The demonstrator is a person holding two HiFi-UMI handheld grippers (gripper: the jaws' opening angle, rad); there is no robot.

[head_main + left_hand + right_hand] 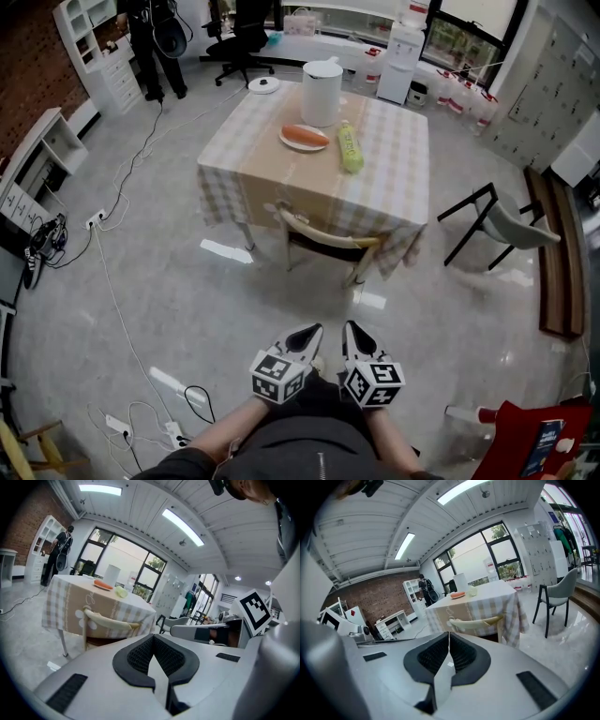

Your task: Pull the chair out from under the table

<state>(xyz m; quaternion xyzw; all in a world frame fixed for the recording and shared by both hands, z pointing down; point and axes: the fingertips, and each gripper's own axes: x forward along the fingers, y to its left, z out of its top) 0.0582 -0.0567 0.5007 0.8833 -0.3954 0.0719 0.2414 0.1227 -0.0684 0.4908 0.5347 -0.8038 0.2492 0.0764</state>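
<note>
A chair (328,234) with a cream curved backrest and black seat is tucked under the near side of a table (281,169) draped in a checked cloth. The backrest also shows in the left gripper view (110,620) and the right gripper view (476,622). My left gripper (312,330) and right gripper (351,328) are side by side low in the head view, well short of the chair, both pointing at it. Each is shut with nothing between its jaws.
On the table stand a white bucket (322,92), a plate with an orange thing (305,137) and a green bottle (350,146). A grey chair (502,223) stands at the right. Cables and power strips (169,412) lie on the floor at the left. A person (155,42) stands far back.
</note>
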